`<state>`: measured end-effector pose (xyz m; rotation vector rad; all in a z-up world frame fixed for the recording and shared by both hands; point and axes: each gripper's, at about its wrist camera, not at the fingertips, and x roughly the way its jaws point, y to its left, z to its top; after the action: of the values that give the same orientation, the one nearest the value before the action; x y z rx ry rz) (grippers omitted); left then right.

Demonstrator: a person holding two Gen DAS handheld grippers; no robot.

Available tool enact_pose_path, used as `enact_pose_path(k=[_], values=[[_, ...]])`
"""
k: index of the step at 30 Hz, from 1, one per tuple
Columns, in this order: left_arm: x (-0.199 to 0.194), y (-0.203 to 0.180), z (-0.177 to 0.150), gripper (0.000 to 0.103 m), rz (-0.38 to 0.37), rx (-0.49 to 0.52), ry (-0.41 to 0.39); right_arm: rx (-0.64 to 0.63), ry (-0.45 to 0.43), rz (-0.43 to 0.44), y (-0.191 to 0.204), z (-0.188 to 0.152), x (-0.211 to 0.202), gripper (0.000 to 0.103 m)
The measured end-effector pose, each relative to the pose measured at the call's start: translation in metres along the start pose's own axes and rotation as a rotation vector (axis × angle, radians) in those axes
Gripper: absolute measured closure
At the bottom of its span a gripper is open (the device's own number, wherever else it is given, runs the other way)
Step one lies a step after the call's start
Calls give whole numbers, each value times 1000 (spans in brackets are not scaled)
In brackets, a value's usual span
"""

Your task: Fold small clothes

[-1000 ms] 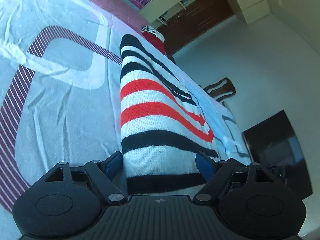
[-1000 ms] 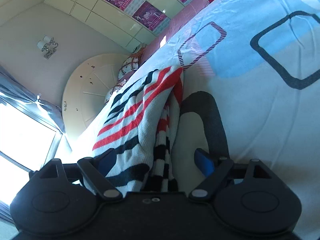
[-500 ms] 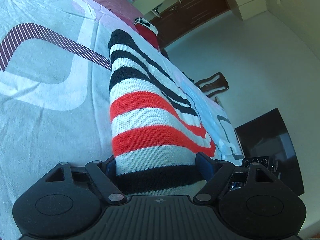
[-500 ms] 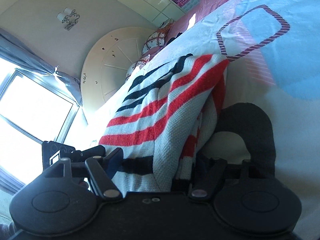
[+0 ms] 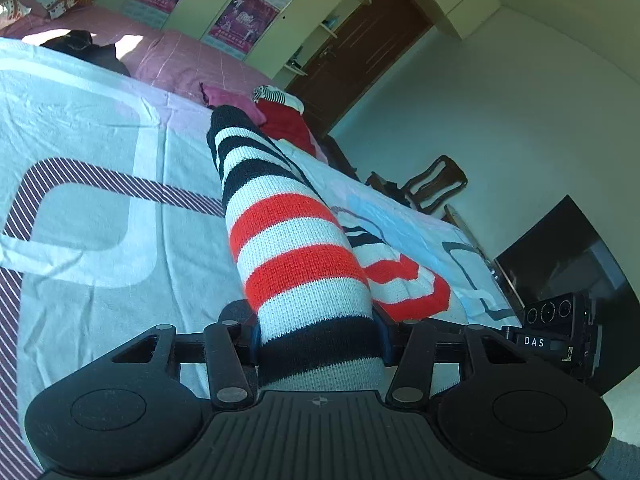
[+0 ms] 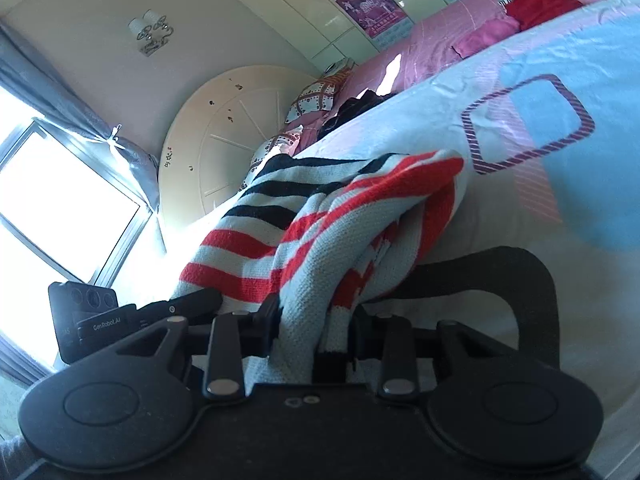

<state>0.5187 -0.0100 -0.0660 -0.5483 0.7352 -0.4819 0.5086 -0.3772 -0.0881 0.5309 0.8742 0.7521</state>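
Observation:
A knitted sweater (image 5: 296, 256) with black, white and red stripes lies on the bed and rises off the sheet at its near edge. My left gripper (image 5: 318, 332) is closing on that edge, and both pads press the black hem stripe. In the right wrist view the sweater (image 6: 320, 240) bunches into folds, lifted from the sheet. My right gripper (image 6: 316, 320) is closing on this bunched cloth, with its pads against it. Each view catches the other gripper at its edge, the right one (image 5: 556, 336) and the left one (image 6: 100, 320).
The bed sheet (image 5: 100, 160) is pale blue with rounded-square prints. A red garment (image 5: 284, 124) and a pink one (image 5: 236, 100) lie at the far edge, and a dark garment (image 5: 84, 46) on the pink bedding. A wooden chair (image 5: 432, 184) and a dark screen (image 5: 568, 256) stand beside the bed.
Both grippers have narrowed from wide apart onto the sweater's edge. Both have risen, lifting the cloth off the sheet, and each view has rolled.

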Motion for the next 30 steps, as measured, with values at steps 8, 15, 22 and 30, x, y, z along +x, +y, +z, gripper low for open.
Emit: enact_pose_path(k=[8,15,22,30], values=[[-63,26,17,53,-18,21,-43,-61,-24,2,66,-4,21,69],[-127,86,25,53,27,-16,-70,-84,11,33,117,-16,84,69],[-177,157,26,53,80,-58,-80,-66,59,73,148,-35,155,69],[-198,234,5,52,153,-163,-45,-40,178,83,164,-63,226,67]])
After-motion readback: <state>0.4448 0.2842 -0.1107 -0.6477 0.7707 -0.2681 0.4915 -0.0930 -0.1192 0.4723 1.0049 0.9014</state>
